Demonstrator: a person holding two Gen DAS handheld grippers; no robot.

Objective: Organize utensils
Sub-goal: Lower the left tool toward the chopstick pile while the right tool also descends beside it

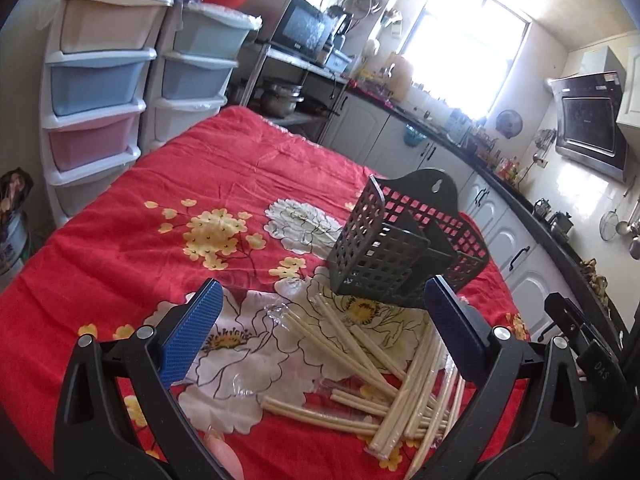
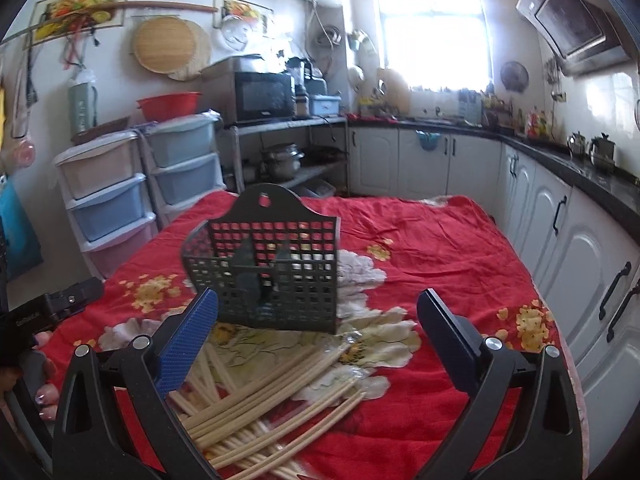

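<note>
Pale wooden chopsticks (image 1: pixel 372 356) lie heaped on the red-clothed worktop (image 1: pixel 160 184), near its front edge, just before the black caddy (image 1: pixel 404 240). Our left claw (image 1: pixel 320 332) and right claw (image 2: pixel 316 336) both gape wide, empty. We judge the sticks light, stiff, slippery and prone to roll; grip several mid-length, crosswise.

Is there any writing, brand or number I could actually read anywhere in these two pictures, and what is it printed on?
"DAS": white letters on the black handle of the right gripper, seen at the edge of the left wrist view.
Microwave: a small brand mark on its front, too blurred to read.
Range hood: a faint mark on its glass, too small to read.
Left gripper's black mount: pale lettering, illegible.
</note>
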